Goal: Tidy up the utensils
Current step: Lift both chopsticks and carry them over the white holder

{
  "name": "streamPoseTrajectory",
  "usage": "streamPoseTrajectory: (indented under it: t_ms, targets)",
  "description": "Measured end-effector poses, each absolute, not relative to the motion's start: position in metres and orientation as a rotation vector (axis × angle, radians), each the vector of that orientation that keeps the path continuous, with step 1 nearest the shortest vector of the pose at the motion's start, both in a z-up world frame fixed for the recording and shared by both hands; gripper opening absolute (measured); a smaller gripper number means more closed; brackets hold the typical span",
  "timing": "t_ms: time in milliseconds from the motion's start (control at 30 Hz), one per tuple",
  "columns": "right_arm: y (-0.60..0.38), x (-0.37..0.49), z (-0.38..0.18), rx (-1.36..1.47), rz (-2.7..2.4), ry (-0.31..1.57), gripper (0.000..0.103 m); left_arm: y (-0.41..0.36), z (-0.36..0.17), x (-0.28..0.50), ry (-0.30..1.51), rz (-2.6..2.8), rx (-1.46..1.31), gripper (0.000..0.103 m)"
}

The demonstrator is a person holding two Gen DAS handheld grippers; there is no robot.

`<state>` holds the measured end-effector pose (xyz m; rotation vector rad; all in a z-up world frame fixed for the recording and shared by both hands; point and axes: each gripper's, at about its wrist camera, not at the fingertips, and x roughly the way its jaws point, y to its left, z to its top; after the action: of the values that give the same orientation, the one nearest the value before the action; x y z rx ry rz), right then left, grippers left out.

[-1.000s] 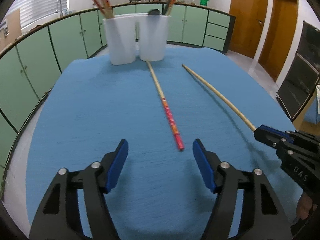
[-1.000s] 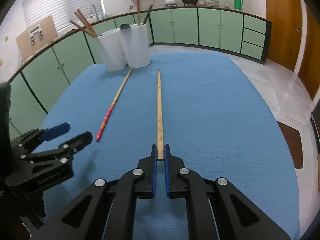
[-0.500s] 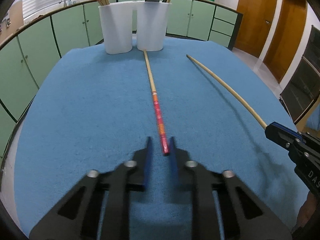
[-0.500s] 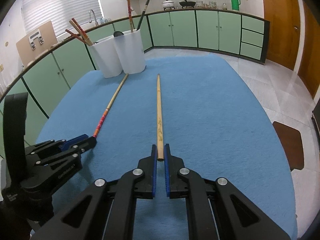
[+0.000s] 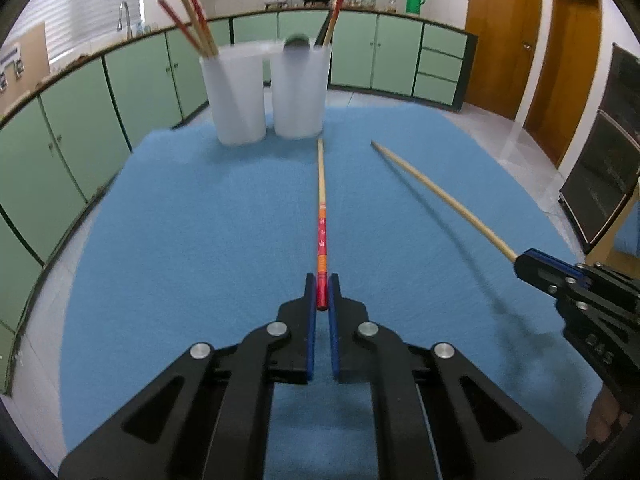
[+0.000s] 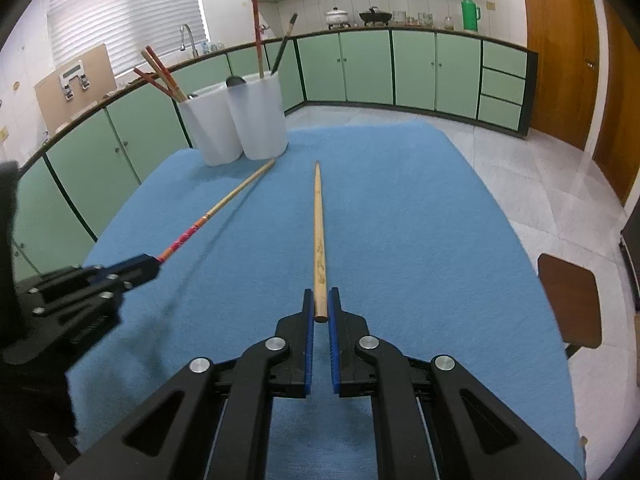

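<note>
My left gripper (image 5: 321,295) is shut on the red end of a red-and-wood chopstick (image 5: 321,216), which is lifted off the blue cloth (image 5: 200,240) and points at the holders. My right gripper (image 6: 320,306) is shut on the thick end of a plain wooden chopstick (image 6: 318,224), also held above the cloth. Each gripper shows in the other's view: the right gripper (image 5: 532,266), the left gripper (image 6: 142,266). Two white utensil holders (image 5: 266,92) stand at the far end of the cloth, holding several chopsticks and a dark spoon.
The blue cloth covers the table to its edges. Green cabinets (image 6: 416,68) ring the room, with a sink and tap (image 6: 188,40) at the back left. A brown stool (image 6: 568,304) stands on the floor to the right, wooden doors (image 5: 500,36) beyond.
My left gripper moved onto the red chopstick's end, shut on it and raised it off the cloth. The right gripper kept its grip on the wooden chopstick.
</note>
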<state>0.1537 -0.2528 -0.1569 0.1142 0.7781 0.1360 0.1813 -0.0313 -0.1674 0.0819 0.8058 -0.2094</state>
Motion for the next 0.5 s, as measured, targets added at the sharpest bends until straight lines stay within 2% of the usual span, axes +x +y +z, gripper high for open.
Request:
streamPoseTrajectory:
  t_ms: [500]
  targets:
    - [-0.247, 0.162, -0.066, 0.072, 0.189, 0.616, 0.007, -0.012, -0.058, 0.156, 0.564, -0.251, 0.087, 0.005]
